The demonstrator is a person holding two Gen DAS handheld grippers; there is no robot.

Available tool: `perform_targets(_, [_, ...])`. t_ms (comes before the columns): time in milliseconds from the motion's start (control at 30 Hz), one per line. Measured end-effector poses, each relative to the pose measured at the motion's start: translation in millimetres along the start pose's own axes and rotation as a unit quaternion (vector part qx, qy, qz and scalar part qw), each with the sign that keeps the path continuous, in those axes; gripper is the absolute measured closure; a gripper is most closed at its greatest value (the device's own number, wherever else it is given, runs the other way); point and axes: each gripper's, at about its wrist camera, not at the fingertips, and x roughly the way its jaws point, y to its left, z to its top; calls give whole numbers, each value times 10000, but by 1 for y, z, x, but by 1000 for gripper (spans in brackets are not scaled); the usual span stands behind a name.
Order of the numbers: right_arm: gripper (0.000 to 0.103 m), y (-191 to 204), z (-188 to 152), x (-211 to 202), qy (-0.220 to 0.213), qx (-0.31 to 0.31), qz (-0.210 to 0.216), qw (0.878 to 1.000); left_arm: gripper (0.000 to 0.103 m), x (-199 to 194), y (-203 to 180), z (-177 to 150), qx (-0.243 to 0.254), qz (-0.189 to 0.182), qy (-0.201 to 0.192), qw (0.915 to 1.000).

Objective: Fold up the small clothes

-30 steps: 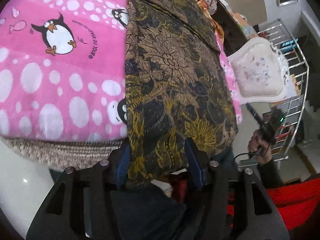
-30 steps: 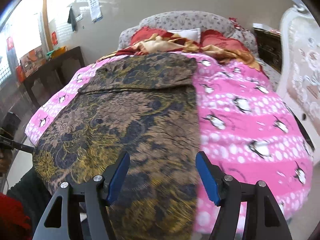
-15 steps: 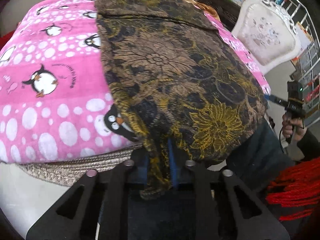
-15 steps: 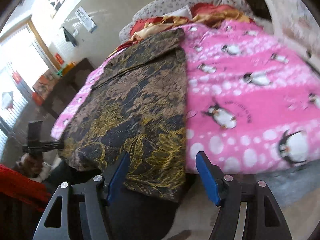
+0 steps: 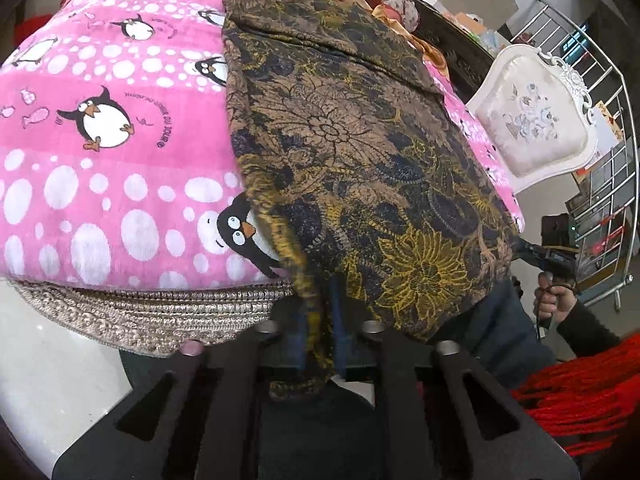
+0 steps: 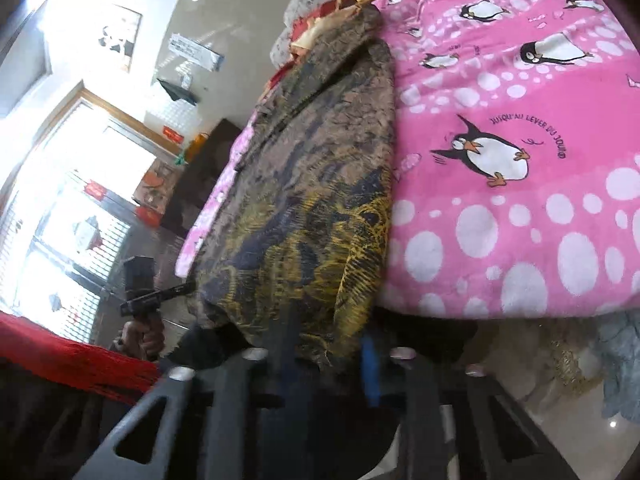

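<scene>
A brown, gold and navy patterned garment (image 5: 360,140) lies flat along a pink penguin blanket (image 5: 100,180) on the bed, its hem hanging over the near edge. My left gripper (image 5: 320,336) is shut on the hem's left corner, and the cloth bunches between its blue pads. In the blurred right wrist view, my right gripper (image 6: 328,356) is closing around the other hem corner of the garment (image 6: 320,160). The cloth sits between its blue pads (image 6: 370,368), which still stand apart. The penguin blanket (image 6: 520,220) fills that view's right side.
A beige knitted cover (image 5: 140,312) hangs below the blanket. To the right of the bed are a white upholstered chair (image 5: 532,132), a metal rack (image 5: 608,200) and a dark cabinet (image 5: 452,40). A person's hand (image 5: 556,304) and red fringed scarf (image 5: 580,392) are close by. A bright window (image 6: 60,200) is on the left.
The left jaws shut on the hem and lifted it slightly. The right gripper dropped and rolled toward the bed's near edge, and its jaws narrowed around the other corner.
</scene>
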Motion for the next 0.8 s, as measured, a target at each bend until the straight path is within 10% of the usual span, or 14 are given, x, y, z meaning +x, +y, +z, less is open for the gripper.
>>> perform_targets(333, [97,10,24,-30,-580,-114,535,9968,99,-28,5,10,-242,-148,-641,9975])
perform_targets(567, [97,-6,12,-5,17,-47,187,9998,98,-1,17,-6,-524,-233,-74,9983])
perform_targets(800, [75,-12,12,4,-153,105,397,9990,54,-2,10,-8,-487,-820,-127,9954])
